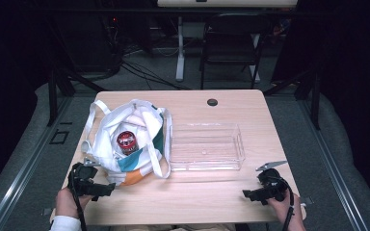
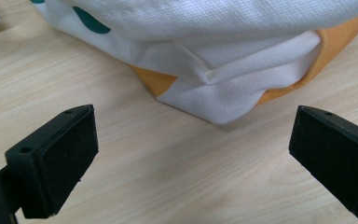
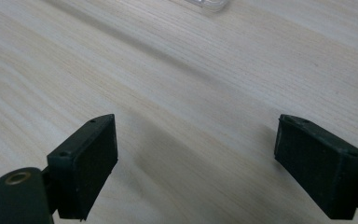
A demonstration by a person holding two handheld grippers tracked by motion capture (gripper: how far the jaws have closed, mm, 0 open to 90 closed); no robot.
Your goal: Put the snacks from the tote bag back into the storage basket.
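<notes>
A white tote bag with teal and orange patches lies open on the left half of the wooden table. Inside it a red-lidded jar shows. To its right stands a clear plastic tray with nothing in it. My left gripper rests low at the bag's near corner, open, its jaws wide apart with the bag's orange-and-white corner just beyond them. At the table's front right my right gripper is open over bare wood, and a corner of the clear tray shows at the top of its view.
A black grommet sits in the table's far edge. Beyond the table stand a dark folding chair and a white desk leg, with cables on the floor. The bag's straps trail toward the tray.
</notes>
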